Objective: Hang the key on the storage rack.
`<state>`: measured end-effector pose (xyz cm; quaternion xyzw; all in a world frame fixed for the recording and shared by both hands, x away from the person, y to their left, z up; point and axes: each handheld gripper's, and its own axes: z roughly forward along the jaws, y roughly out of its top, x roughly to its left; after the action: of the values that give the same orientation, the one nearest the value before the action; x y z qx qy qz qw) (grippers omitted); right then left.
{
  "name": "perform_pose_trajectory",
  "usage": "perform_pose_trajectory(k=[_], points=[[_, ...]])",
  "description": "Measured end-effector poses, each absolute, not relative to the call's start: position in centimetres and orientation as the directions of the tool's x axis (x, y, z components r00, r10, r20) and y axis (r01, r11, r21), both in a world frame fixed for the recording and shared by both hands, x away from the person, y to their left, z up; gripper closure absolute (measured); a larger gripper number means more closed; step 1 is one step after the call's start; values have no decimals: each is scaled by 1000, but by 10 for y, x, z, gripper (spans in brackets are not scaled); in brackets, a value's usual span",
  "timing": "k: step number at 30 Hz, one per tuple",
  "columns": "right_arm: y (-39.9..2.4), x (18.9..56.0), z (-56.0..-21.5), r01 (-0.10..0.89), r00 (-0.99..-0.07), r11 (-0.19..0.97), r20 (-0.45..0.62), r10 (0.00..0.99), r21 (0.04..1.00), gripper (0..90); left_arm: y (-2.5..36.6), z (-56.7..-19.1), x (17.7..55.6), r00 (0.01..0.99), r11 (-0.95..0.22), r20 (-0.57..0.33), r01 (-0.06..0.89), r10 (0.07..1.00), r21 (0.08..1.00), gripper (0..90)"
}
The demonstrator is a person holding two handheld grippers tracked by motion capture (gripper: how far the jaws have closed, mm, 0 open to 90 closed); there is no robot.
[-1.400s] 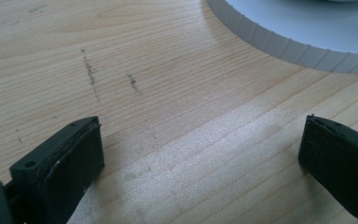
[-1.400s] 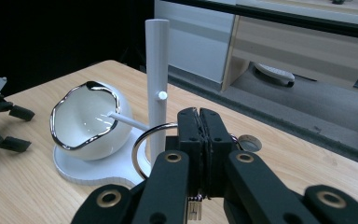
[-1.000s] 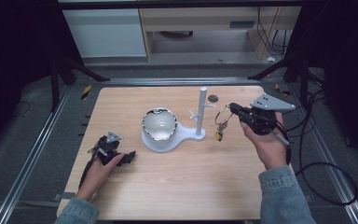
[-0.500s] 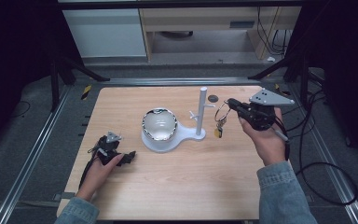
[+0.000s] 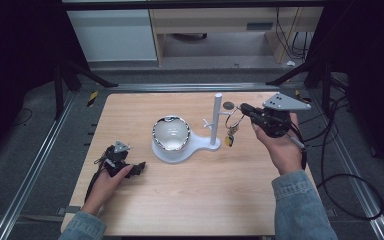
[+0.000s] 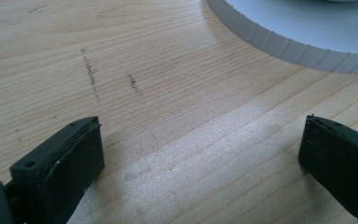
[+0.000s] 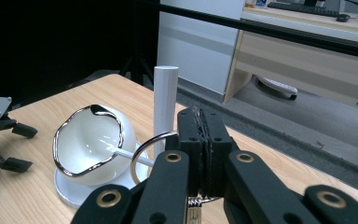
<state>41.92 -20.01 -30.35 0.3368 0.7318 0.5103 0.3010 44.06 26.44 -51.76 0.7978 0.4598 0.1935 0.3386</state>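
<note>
High view: the desk (image 5: 180, 210) carries a white stand (image 5: 186, 146) near its middle, made of a round base, a white bowl (image 5: 170, 134) with a silvery rim, and an upright post (image 5: 216, 120) with short pegs on the right end. The bowl's inside looks plain white; whether anything lies in it I cannot tell. The right gripper (image 5: 244, 108) hovers just right of the post, pointing left at it, with its jaws together on a key ring (image 5: 233, 123) from which small keys or tags hang down beside the post. A small dark disc (image 5: 228, 105) lies on the desk beyond the ring. The left gripper (image 5: 139, 168) rests on the desk near the left edge, well apart from the stand, under the left hand (image 5: 107, 179).

Left gripper view: the two jaws stand wide apart with bare desk (image 6: 177, 116) between them. The ribbed edge of the stand's base (image 6: 279, 39) shows at the far right.

Right gripper view: the jaws are pressed together, clamped on the metal ring (image 7: 142, 156), which loops out to their left. The ring sits right in front of the post (image 7: 164, 109), over or beside a thin white peg (image 7: 130, 156); I cannot tell which. The bowl (image 7: 91, 142) stands left of the post, open side facing here. The left gripper (image 7: 0, 140) lies at the far left.
</note>
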Motion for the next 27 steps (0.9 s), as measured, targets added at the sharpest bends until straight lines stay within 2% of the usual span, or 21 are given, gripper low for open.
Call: perform_pose_trajectory(k=[27], points=[[-191,441,-317,218,-598,252,-75,798,943,890,264,-518,441,503,-348,-3,603,865,718,0]])
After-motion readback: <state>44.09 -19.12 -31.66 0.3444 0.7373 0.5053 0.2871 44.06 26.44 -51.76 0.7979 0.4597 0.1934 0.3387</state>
